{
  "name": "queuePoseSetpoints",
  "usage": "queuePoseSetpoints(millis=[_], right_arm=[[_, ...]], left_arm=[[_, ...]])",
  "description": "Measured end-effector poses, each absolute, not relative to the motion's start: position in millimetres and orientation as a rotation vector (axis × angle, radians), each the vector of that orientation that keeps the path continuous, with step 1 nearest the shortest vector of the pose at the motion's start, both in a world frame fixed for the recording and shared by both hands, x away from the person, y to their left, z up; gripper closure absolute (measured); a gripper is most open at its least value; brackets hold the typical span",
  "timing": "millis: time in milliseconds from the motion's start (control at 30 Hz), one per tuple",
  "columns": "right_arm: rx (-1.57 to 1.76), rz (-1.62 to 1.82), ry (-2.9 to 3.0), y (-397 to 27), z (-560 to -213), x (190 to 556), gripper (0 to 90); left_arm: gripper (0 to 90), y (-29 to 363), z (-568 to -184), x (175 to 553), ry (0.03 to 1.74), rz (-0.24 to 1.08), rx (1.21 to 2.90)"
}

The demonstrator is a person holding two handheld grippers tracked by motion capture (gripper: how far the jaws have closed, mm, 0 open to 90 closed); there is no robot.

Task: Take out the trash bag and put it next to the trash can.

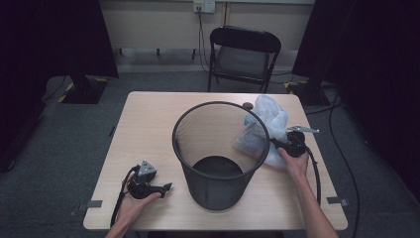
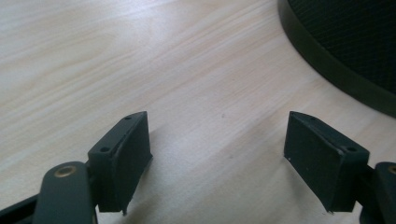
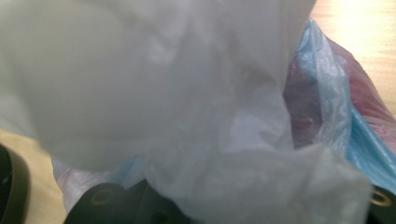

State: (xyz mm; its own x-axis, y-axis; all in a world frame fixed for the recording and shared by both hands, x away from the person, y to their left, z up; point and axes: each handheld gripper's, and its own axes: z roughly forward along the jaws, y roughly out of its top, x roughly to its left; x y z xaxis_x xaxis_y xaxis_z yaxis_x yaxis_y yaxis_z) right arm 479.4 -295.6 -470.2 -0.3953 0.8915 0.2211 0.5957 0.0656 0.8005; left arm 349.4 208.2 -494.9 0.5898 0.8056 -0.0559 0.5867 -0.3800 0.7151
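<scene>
A black mesh wastebasket (image 1: 220, 153) stands upright in the middle of the light wooden surface (image 1: 148, 114), its round open mouth facing up and its solid dark bottom visible through the mesh.

To the right of the wastebasket, and partly behind its rim in the high view, lies a crumpled translucent plastic bag (image 1: 270, 126). It is whitish with pale blue folds, and the right gripper view also shows a reddish patch through the film (image 3: 303, 102). The bundle runs lengthwise from the far right side of the wastebasket toward the person's right hand (image 1: 297, 163), its bunched top lifted above the surface and leaning toward the rim.

The right gripper (image 1: 285, 144) sits just right of the wastebasket with its front pushed into the near end of the bag. In its own view the film drapes over the jaws and hides them, so it cannot be told whether they pinch the plastic.

The left gripper (image 1: 166, 187) rests in the left hand (image 1: 136, 201) low over the surface, left of the wastebasket's base, pointing toward it. Its jaws stand wide apart with only bare wood between them, and the wastebasket's dark bottom band (image 2: 336, 70) curves past just beyond.
</scene>
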Motion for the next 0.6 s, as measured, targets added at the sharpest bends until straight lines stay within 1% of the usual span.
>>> queuePoseSetpoints(millis=[133, 233, 433, 600], right_arm=[[1.517, 1.251, 2.002, -294, -469, 487, 72.1], [1.534, 1.277, 1.984, -294, -468, 490, 67.7], [1.535, 1.309, 1.989, -293, -464, 486, 50.7], [1.538, 1.354, 1.968, -293, -456, 479, 33.1]], left_arm=[[19.8, 204, -499, 347, 1.083, 0.461, 2.112], [15.0, 201, -500, 346, 1.087, 0.470, 2.100], [14.9, 201, -500, 346, 1.086, 0.470, 2.103], [14.9, 202, -500, 346, 1.084, 0.470, 2.103]])
